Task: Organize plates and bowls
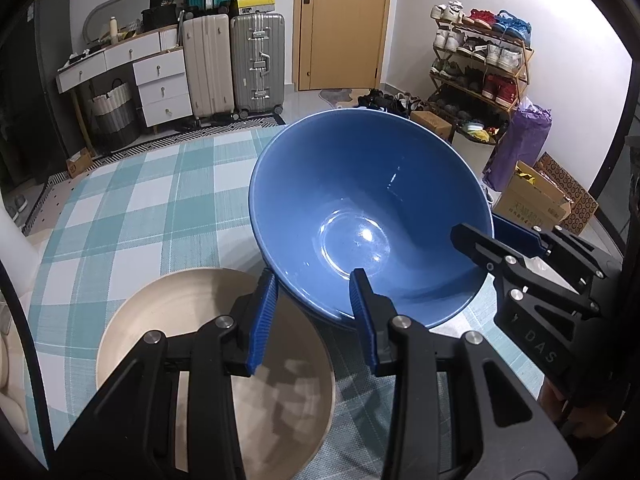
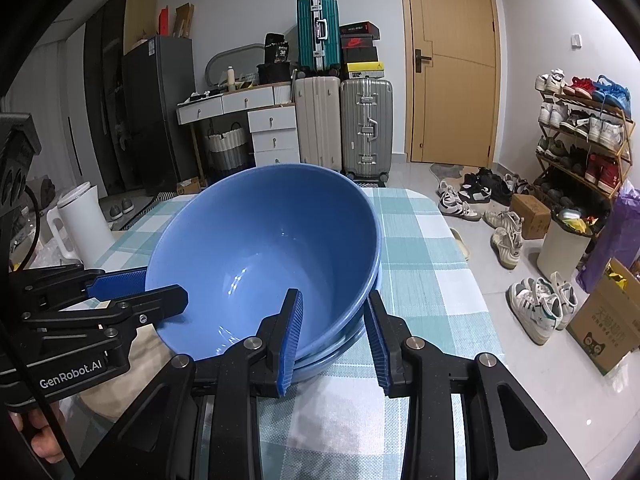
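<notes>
Clamped from both sides: left gripper (image 1: 314, 312), stamped "GenRobot.AI", and right gripper (image 2: 334, 330), marked "DAS", each pinching the rim of a stack of blue bowls (image 1: 368, 216). Held tilted over the checked tablecloth (image 1: 132, 208), just beside a beige plate (image 1: 168, 312). Behind, a black bag (image 2: 276, 50) numbered "36".

A teal-checked cloth (image 2: 420, 240) covers the surface, with 3 suitcases (image 2: 344, 128) beside a wooden door (image 2: 452, 64), a shoe rack (image 2: 584, 136), loose sneakers (image 2: 536, 308), and what looks like a white kettle (image 2: 84, 220).
</notes>
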The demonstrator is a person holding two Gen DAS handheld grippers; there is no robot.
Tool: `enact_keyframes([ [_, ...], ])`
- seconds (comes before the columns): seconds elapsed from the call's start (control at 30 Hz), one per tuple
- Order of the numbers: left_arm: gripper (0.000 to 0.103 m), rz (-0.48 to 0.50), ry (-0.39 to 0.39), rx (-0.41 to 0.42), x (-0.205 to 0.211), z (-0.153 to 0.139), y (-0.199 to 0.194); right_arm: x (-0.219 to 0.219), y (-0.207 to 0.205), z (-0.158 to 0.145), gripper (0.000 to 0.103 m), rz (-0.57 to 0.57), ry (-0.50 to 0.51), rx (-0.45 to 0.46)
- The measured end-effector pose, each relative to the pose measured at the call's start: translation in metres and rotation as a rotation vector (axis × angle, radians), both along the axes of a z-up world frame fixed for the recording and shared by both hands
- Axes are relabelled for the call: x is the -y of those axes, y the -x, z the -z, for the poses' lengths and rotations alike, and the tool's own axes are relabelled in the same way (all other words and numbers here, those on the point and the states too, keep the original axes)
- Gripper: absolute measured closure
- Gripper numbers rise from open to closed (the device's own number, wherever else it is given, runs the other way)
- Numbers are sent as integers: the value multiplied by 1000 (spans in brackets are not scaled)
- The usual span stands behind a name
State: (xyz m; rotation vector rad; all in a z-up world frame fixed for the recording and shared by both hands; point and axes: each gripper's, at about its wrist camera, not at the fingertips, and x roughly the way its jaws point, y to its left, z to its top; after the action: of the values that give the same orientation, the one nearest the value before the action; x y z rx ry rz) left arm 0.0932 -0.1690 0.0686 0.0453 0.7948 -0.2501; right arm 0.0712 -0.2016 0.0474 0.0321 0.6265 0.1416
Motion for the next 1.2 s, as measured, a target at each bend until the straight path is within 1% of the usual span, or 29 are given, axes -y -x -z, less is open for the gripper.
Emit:
enact_keyframes([
  [0.63,69,4,6,-20,-5,16,-9,4,-3,5,70,3,4,-9],
  [0.73,69,8,14,-18,-5,14,-6,6,-3,6,70,6,6,-6],
  [0.83,69,4,1,-15,-5,16,-6,6,-2,6,70,-6,1,-2],
  [0.9,69,3,6,-17,-7,17,-7,6,-1,7,70,-5,7,0],
  [1.0,66,4,11,-13,-10,16,-7,5,-1,8,69,-6,6,-2],
  [1.07,63,2,13,-13,-11,15,-7,5,-1,8,65,-9,4,-6],
  [1.13,62,-1,19,-19,-13,15,-8,4,0,8,57,-11,1,-5],
  [1.2,57,-6,24,-22,-16,15,-9,5,1,7,53,-11,-3,-1],
])
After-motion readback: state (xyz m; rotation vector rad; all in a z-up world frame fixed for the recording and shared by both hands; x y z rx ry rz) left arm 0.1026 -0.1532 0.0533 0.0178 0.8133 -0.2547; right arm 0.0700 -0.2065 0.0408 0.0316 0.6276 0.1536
